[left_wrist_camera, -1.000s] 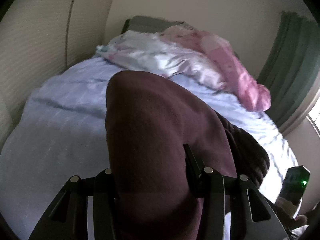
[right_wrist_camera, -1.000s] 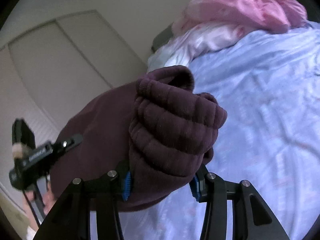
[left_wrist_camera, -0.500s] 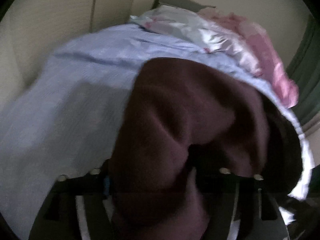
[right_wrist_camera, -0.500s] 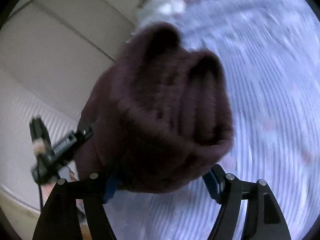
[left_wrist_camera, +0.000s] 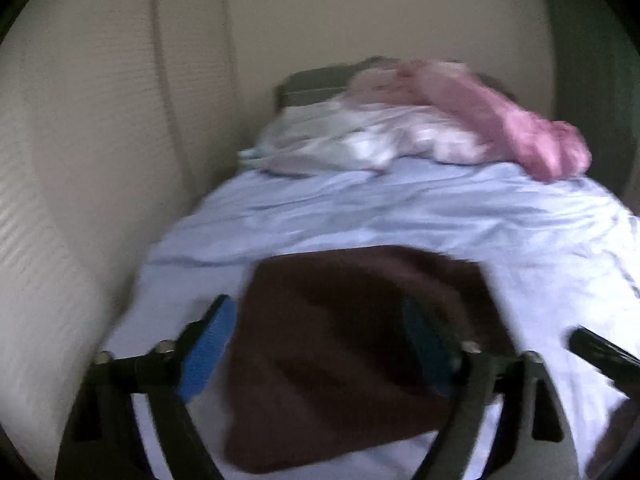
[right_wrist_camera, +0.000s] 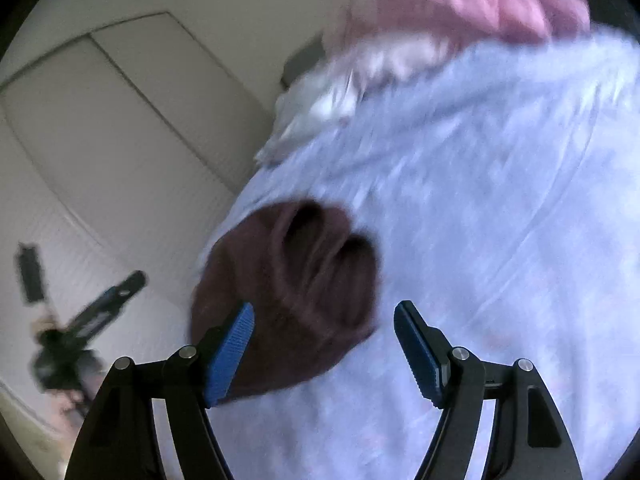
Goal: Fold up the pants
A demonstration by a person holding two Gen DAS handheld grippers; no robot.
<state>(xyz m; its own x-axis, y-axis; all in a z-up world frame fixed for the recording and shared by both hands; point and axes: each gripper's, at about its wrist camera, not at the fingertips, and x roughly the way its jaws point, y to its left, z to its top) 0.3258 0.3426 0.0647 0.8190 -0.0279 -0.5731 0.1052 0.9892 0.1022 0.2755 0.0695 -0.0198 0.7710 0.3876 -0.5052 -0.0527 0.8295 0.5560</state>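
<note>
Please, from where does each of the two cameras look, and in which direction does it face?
Left wrist: sits on the left gripper, facing along the bed toward the pink bedding; its open fingers frame the maroon pants.
Right wrist: sits on the right gripper, facing down the bed and the wall; its open fingers and the left gripper show.
Both share pants, bed and bedding.

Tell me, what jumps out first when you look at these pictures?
The dark maroon pants stand out most, lying in a folded bundle on the pale blue bed sheet, right in front of both cameras. Behind them, at the far end of the bed, a bright pink blanket is heaped up beside white bedding.
</note>
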